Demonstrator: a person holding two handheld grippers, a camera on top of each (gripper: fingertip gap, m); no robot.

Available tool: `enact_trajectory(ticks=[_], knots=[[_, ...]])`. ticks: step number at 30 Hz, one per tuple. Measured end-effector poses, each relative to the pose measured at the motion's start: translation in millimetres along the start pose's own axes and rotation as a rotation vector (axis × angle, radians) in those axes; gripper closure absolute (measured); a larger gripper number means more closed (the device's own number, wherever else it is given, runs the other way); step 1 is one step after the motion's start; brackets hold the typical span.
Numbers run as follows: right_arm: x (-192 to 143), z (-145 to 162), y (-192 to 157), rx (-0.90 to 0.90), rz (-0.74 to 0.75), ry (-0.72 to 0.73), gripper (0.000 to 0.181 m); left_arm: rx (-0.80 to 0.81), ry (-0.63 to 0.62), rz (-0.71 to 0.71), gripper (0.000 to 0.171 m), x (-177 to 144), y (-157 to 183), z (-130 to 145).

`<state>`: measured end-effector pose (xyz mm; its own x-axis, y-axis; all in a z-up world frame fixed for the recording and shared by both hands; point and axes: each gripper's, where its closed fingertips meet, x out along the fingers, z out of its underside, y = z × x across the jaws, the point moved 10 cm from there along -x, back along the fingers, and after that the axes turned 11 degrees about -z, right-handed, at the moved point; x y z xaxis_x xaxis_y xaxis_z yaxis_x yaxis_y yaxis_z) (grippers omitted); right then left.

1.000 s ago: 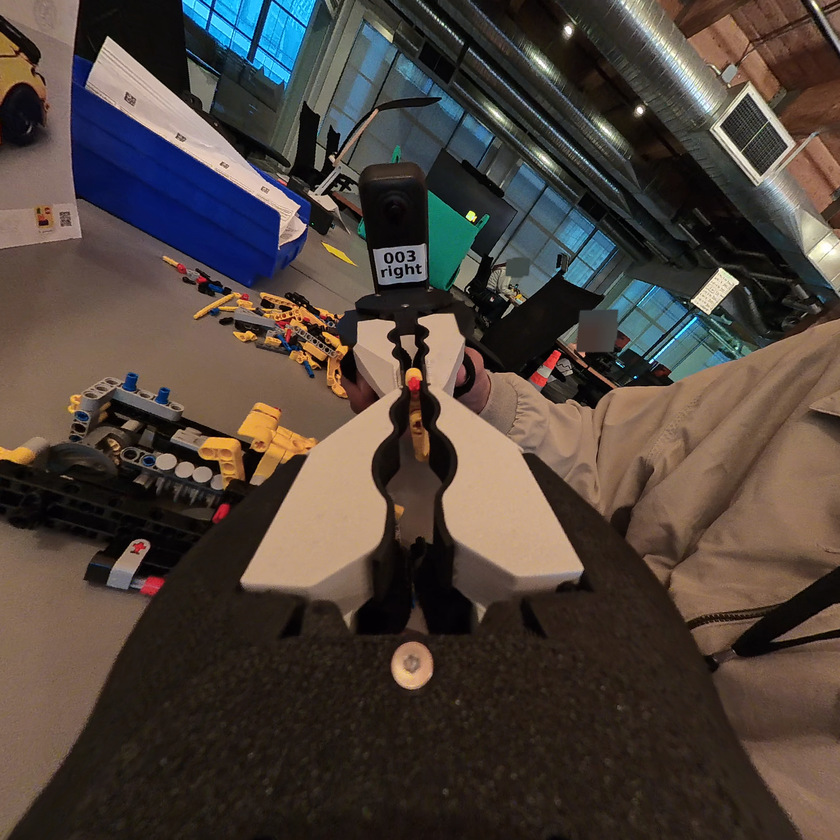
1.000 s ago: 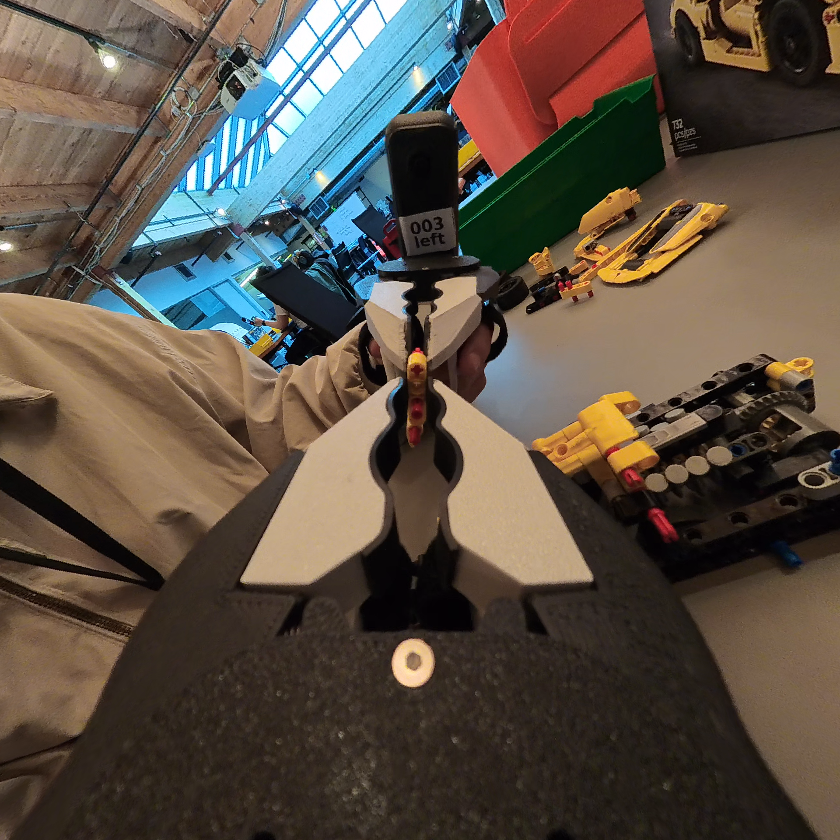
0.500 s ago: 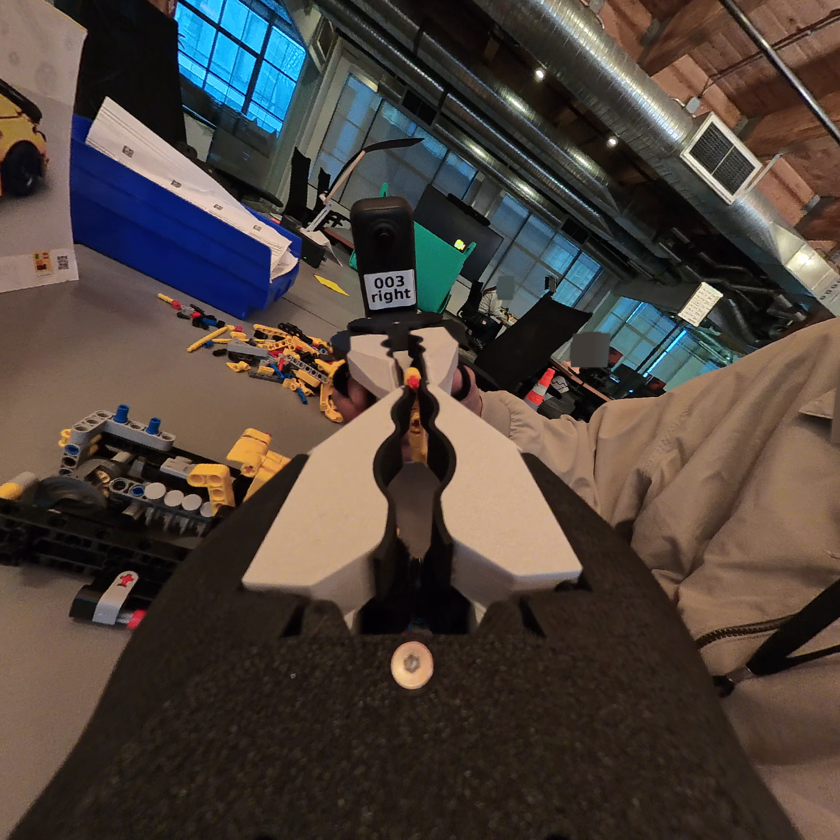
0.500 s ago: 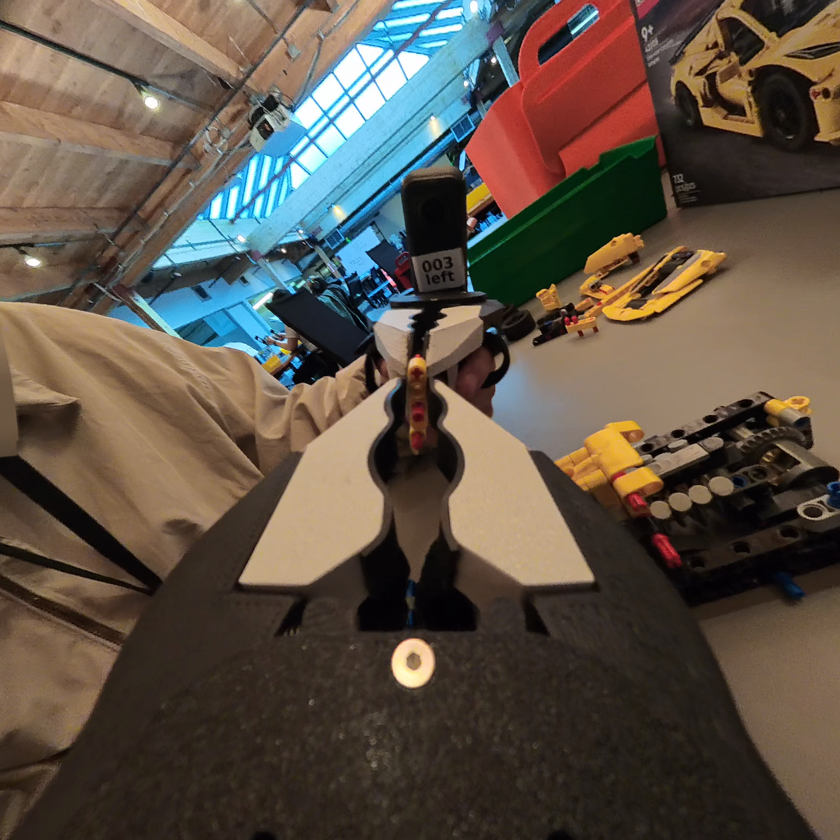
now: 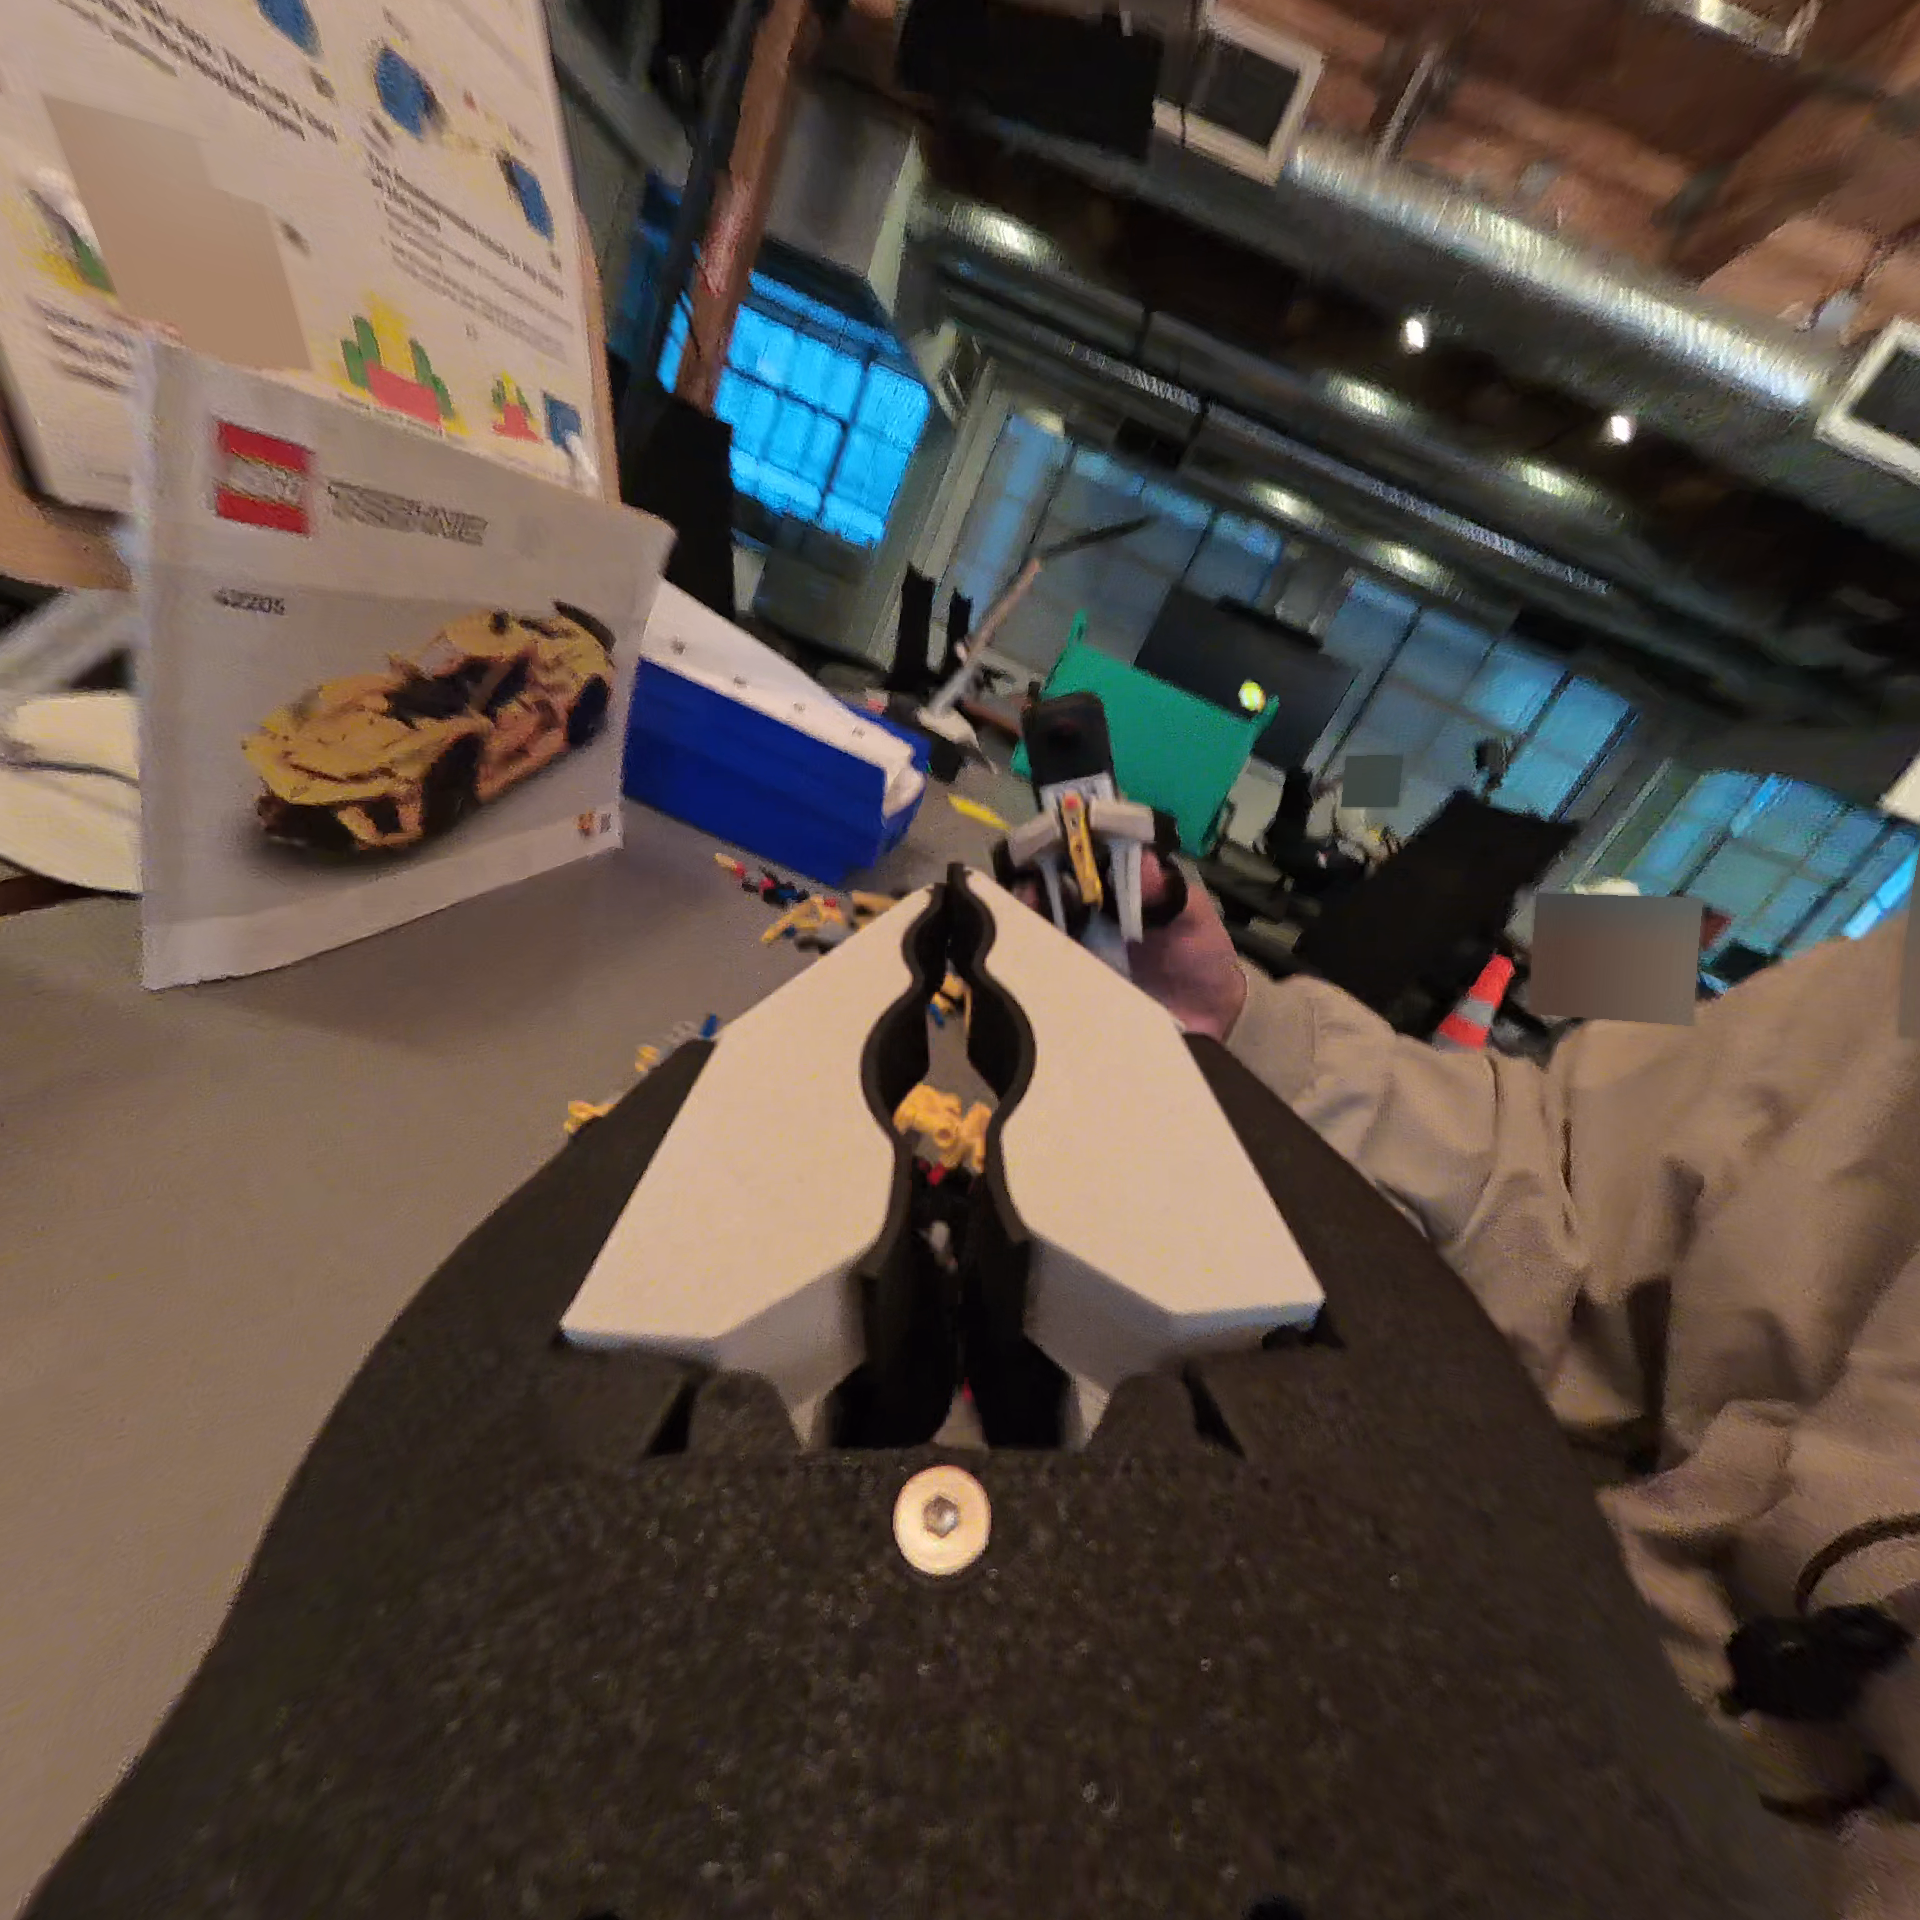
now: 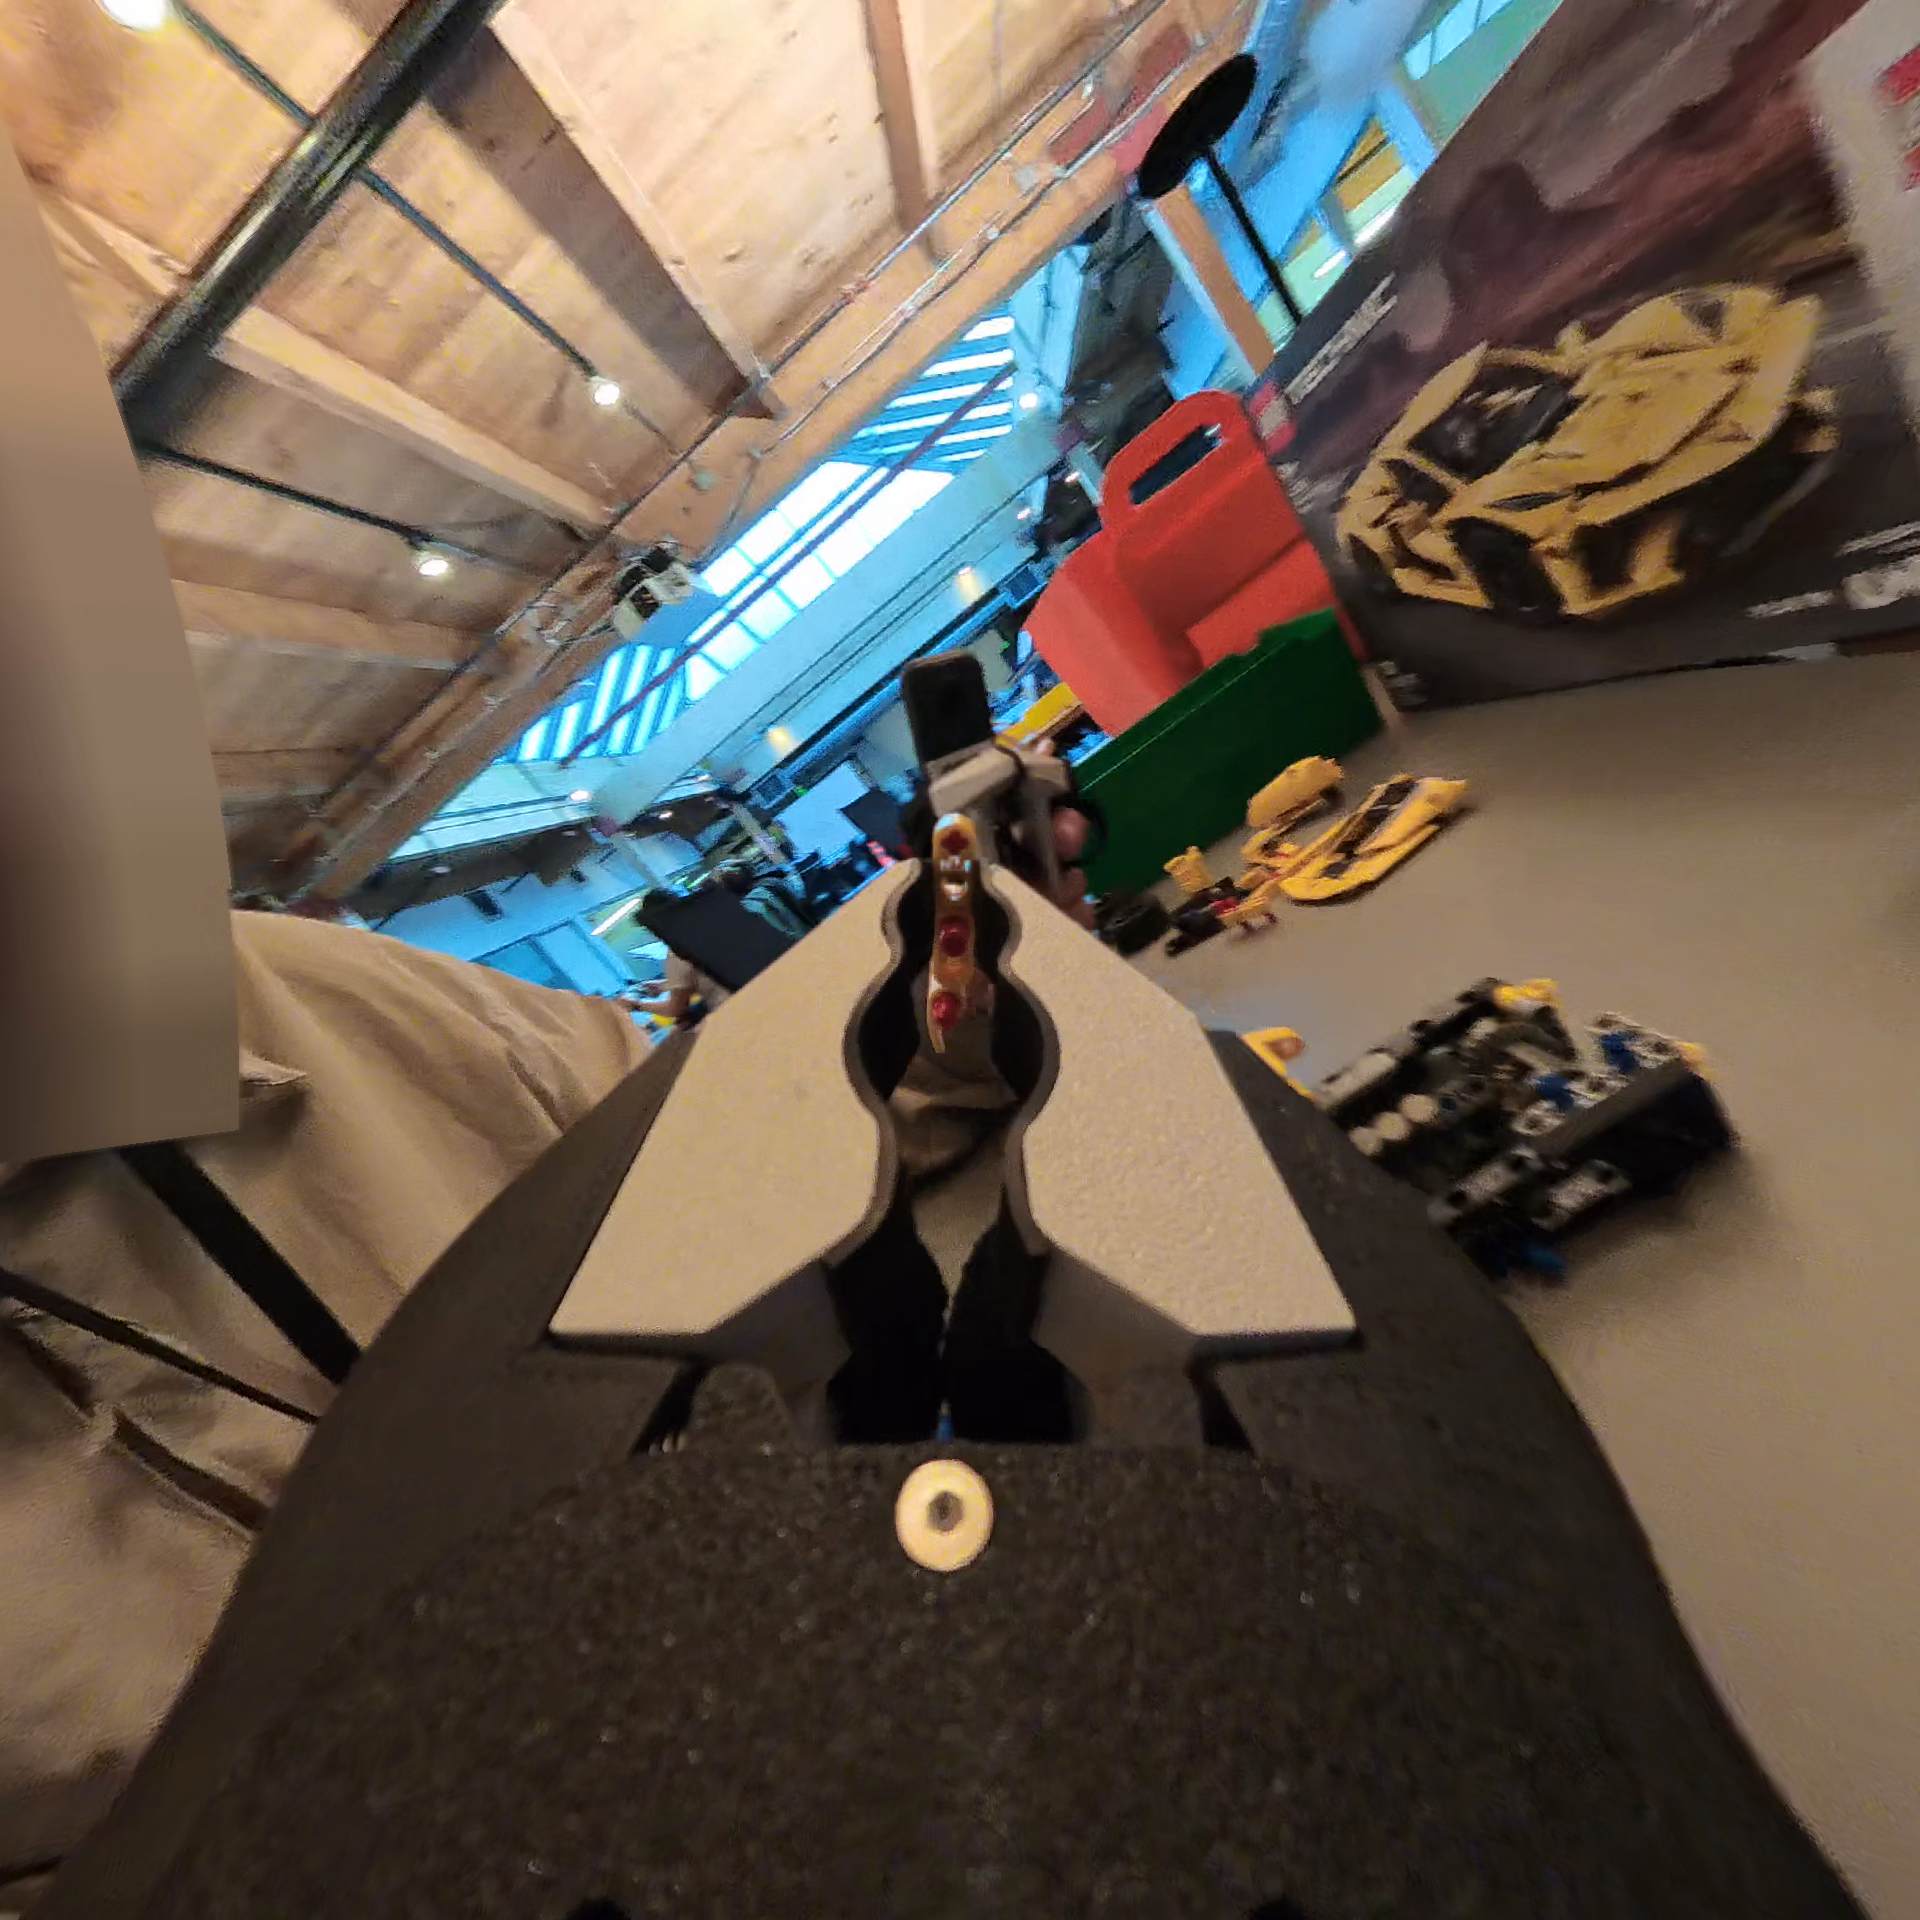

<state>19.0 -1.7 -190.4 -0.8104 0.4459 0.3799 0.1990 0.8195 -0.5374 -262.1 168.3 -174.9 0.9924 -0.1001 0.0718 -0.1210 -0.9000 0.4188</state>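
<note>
The right tongs [image 6: 951, 894] are clamped on a small yellow beam [image 6: 951, 930], a slim, slightly curved toy building piece with a row of holes, three of them filled with red pins. It stands upright between the grey fingertips [image 6: 1049, 966], its top end rising just above them, held in the air above the grey table [image 6: 1683, 935].

The left tongs [image 5: 954, 904] are closed together at the tips with nothing between them. In the left wrist view the right tongs [image 5: 1075, 842] appear a little beyond them, apart, with the yellow beam [image 5: 1081, 857] showing between their fingers and a hand [image 5: 1184, 961] in a beige sleeve behind.

On the table below lies a partly built black chassis [image 6: 1527, 1122] with yellow and blue parts. Farther off are loose yellow body panels [image 6: 1351, 836] beside a green bin [image 6: 1236, 738], with a red container [image 6: 1184, 561] behind it. An instruction booklet [image 5: 384, 686] showing a yellow car stands near a blue bin [image 5: 758, 769], and small loose pieces [image 5: 800, 904] are scattered in front of that bin. Both views are motion-blurred.
</note>
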Motion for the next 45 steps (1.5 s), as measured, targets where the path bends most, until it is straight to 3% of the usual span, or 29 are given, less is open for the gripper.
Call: enact_trajectory(ticks=[4, 6, 12, 15, 19, 21, 23, 28, 32, 35, 39, 41, 45], knots=[[23, 8, -1, 0.011, -0.056, -0.078, 0.175, 0.124, -0.336, 0.141, 0.171, 22, 22, 32], [25, 12, 0, 0.022, -0.05, -0.088, 0.175, 0.177, -0.428, 0.183, 0.171, 25, 32, 43], [36, 20, 5, -0.033, 0.052, -0.177, 0.176, 0.077, -0.304, 0.119, 0.171, 35, 31, 37], [46, 21, 1, -0.104, -0.018, -0.091, 0.176, -0.03, -0.246, 0.179, 0.145, 44, 37, 39], [55, 26, 6, -0.086, -0.009, -0.083, 0.176, -0.016, -0.243, 0.201, 0.147, 61, 52, 49], [54, 25, 7, -0.064, -0.022, -0.064, 0.175, 0.021, -0.225, 0.124, 0.166, 65, 51, 50], [50, 24, 8, -0.072, 0.009, -0.061, 0.175, 0.005, -0.219, 0.122, 0.171, 64, 48, 49], [46, 23, 9, -0.046, -0.013, -0.044, 0.176, -0.015, -0.172, 0.133, 0.171, 51, 41, 36], [53, 35, 9, -0.046, 0.004, -0.181, 0.175, -0.068, -0.051, 0.085, 0.171, 42, 34, 23], [59, 37, 10, -0.041, -0.002, -0.163, 0.175, -0.088, -0.044, 0.076, 0.171, 39, 30, 21], [49, 29, 14, -0.02, 0.021, -0.058, 0.176, -0.088, -0.118, 0.11, 0.146, 42, 30, 27], [49, 29, 14, -0.003, 0.013, -0.046, 0.176, -0.04, -0.168, 0.112, 0.147, 49, 37, 35], [52, 30, 11, -0.023, 0.008, -0.067, 0.175, 0.002, -0.174, 0.09, 0.164, 55, 41, 38]])
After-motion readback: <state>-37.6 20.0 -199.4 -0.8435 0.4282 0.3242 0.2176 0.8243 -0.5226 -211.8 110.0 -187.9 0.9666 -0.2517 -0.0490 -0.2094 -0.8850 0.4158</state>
